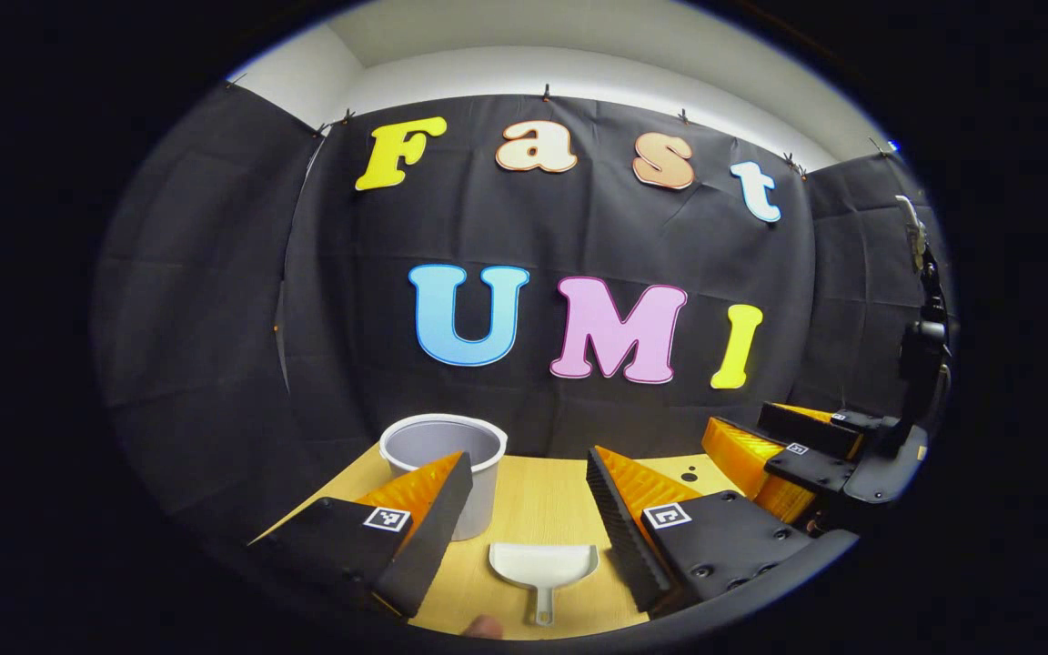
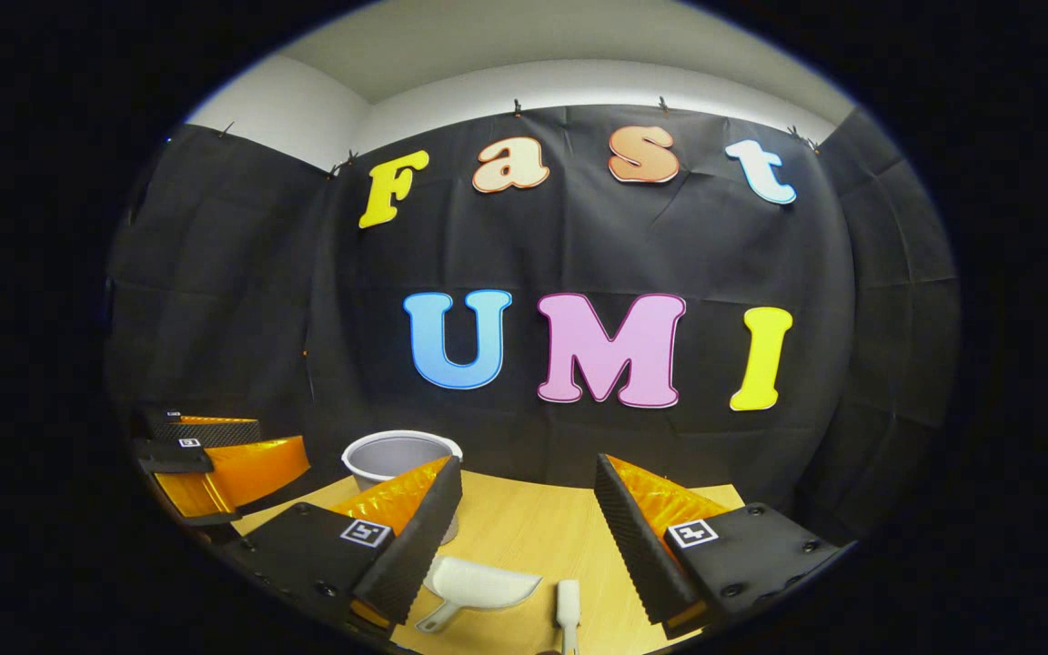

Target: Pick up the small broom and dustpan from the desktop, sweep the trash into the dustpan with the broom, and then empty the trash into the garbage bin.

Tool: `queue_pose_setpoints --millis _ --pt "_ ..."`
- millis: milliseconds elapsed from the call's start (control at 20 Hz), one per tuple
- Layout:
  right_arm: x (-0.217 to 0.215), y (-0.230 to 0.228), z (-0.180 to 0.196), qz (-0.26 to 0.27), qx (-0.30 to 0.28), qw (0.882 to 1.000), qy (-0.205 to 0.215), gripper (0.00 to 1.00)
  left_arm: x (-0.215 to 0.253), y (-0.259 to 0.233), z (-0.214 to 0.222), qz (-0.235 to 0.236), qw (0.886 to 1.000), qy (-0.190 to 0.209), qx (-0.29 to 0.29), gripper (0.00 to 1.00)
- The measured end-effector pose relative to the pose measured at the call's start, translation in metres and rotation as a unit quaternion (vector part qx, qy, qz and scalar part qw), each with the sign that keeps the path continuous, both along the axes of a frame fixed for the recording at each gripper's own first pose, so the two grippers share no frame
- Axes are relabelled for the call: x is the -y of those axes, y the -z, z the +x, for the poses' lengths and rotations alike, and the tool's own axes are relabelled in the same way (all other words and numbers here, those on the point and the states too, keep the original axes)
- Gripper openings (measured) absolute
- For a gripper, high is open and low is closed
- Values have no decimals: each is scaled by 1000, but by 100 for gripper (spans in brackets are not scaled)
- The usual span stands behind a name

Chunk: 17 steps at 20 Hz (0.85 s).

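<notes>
Left gripper jaws apart, above desk; dustpan lies flat between fingers, bin behind left finger. Right gripper jaws apart; dustpan by left finger, broom handle between fingers.

left claw open above dustpan, bin behind, right claw nearby.
</notes>
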State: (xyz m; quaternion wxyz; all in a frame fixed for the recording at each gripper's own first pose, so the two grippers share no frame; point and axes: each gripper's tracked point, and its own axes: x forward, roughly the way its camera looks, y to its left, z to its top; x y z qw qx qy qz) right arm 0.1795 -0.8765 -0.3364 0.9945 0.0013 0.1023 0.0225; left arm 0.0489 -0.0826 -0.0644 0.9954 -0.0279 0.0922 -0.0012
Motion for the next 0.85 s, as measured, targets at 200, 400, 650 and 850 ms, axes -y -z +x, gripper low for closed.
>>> queue_pose_setpoints --millis 200,400,650,850 --pt "-8 2 -3 0 -6 1000 -8 94 0 1 -5 2 1000 -1 -1 76" --pt "-13 4 -8 -14 -12 1000 -11 95 -1 8 -15 -9 1000 -6 -7 76" --pt "-21 0 -12 -13 -6 1000 -18 95 2 8 -23 -27 1000 10 -14 76" --pt "-36 0 -15 -3 -9 999 -34 95 -3 7 -25 -30 1000 5 -10 76"
